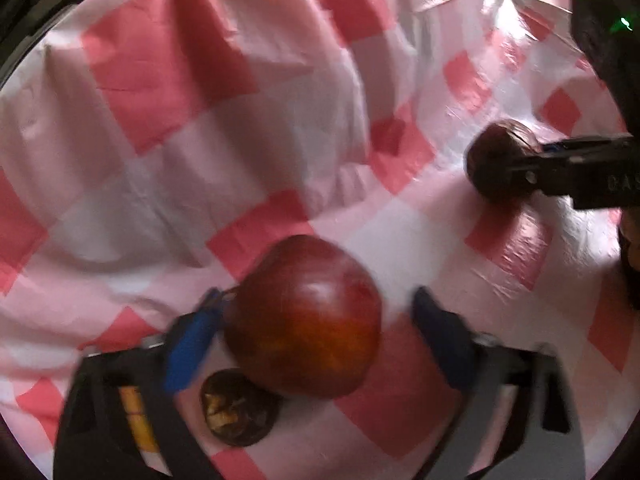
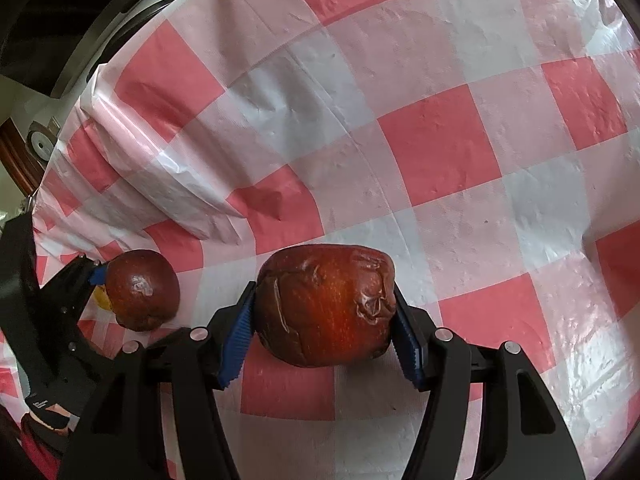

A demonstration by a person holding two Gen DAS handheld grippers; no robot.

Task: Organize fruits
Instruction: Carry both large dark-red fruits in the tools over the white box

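Note:
A smooth red apple lies on the checked cloth between the fingers of my left gripper. Its left blue pad touches the apple, while a strip of cloth shows between the apple and the right pad, so the gripper is open. The picture is blurred. My right gripper is shut on a wrinkled, dark red apple, with both blue pads against its sides. That apple and its gripper also show at the right of the left wrist view. The smooth apple appears at the left of the right wrist view.
A small dark, shrivelled fruit lies right behind the smooth apple, near my left gripper's base. The red-and-white plastic tablecloth has a raised fold at the left. The table's edge runs along the upper left.

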